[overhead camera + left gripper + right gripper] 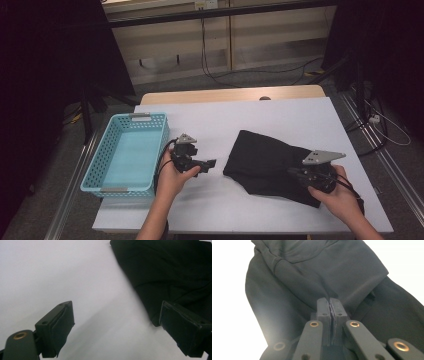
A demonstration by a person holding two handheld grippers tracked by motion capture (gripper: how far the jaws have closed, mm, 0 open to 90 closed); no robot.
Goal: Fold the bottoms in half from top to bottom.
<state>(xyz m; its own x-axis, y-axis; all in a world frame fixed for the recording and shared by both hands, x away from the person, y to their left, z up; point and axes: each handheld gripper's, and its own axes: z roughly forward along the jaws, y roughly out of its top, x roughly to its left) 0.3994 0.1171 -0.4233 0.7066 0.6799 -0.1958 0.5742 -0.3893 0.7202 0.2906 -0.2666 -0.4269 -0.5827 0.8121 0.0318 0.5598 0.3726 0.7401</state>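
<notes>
1. Two hand-held grippers work over a white table (280, 112), seen from above with the person's forearms entering from the bottom edge.
2. A black cloth (265, 160) lies crumpled on the right half of the table, folded over itself in soft layers.
3. The right gripper (295, 171) sits at the cloth's near right edge, held in the right hand (335, 192).
4. In the right gripper view, the jaws are pressed together, and the cloth (312, 272) spreads out just beyond their tips. A pinch of fabric may be caught between them; I cannot tell.
5. The left gripper (211, 163) rests in the left hand (172, 175), pointing right towards the cloth but apart from it.
6. In the left gripper view, the jaws stand wide apart with bare table (50, 270) between them; the cloth (170, 270) lies ahead near the right jaw.
7. A light blue basket (97, 162) with perforated walls sits at the table's left edge, beside the left hand.
</notes>
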